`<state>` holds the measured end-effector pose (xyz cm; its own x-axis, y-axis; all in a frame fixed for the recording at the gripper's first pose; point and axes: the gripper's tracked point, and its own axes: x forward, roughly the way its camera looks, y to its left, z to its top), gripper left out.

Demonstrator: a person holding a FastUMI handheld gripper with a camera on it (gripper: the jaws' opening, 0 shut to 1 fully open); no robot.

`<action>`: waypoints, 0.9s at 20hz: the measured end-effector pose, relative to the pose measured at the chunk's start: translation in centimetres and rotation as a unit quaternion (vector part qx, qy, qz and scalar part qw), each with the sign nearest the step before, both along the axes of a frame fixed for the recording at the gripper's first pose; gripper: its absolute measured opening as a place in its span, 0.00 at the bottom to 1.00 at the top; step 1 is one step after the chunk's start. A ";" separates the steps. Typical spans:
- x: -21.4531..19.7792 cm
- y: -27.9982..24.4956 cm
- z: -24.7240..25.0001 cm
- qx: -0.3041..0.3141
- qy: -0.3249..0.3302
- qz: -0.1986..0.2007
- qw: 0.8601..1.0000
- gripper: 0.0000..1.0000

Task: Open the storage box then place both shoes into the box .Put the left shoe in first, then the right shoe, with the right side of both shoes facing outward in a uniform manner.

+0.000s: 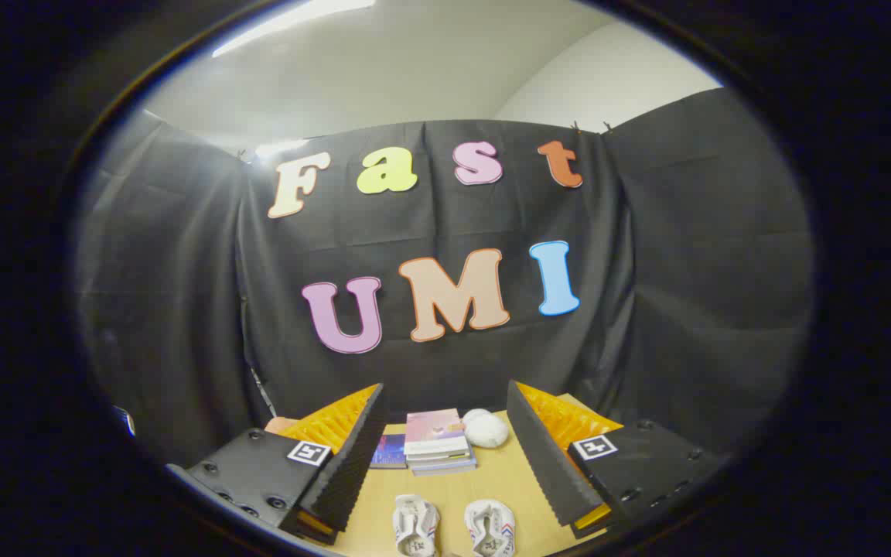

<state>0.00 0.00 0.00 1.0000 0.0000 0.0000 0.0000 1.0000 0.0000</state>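
Note:
Two white shoes lie side by side on the wooden table (507, 472), toes pointing away from me: the left shoe (415, 524) and the right shoe (490, 527). Both sit low between my fingers, close to me. My gripper (445, 449) is open, its fingers spread wide with nothing held. One finger (349, 460) stands left of the shoes, the other to their right. Beyond the shoes a storage box (438, 441) with a pinkish lid rests on the table, lid down.
A dark blue book (389, 451) lies flat just left of the box. A white rounded object (484, 428) sits to the box's right, near the table's far edge. Black cloth walls the booth behind the table.

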 end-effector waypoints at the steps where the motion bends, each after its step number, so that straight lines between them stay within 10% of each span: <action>1: 0.0 -0.1 0.1 -0.001 0.001 0.003 1.000 0.98; 18: 0.2 -0.8 1.5 0.000 -0.008 0.007 1.000 0.97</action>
<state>0.23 -0.84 1.52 0.9998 0.0142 0.0163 -0.0142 0.9999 0.0005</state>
